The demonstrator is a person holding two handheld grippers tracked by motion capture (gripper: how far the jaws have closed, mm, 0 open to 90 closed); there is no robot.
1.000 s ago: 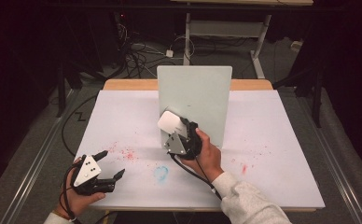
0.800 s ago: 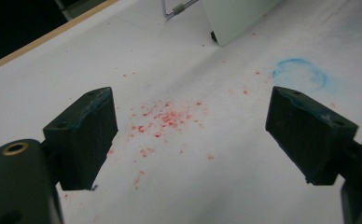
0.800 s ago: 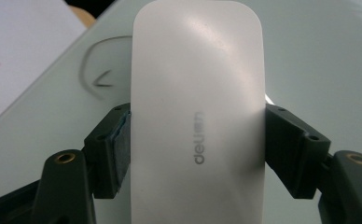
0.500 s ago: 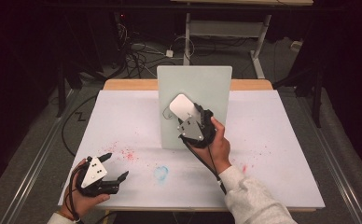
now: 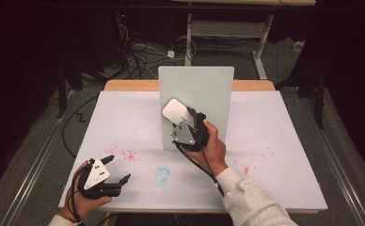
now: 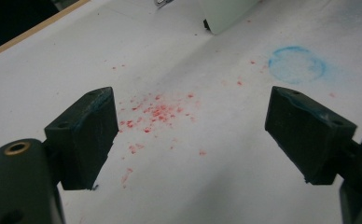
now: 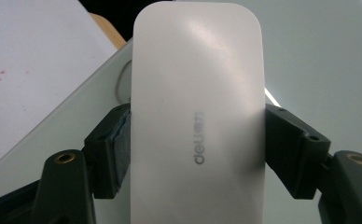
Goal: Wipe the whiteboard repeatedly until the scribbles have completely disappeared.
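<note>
A blue ring stain (image 5: 162, 174) lies on the white table cover (image 5: 284, 127). Red specks (image 5: 126, 155) are just left of the stain.

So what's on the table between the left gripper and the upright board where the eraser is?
In the high view, between the left gripper and the upright board lie red specks on the white table cover; a blue ring mark sits beside them.
</note>
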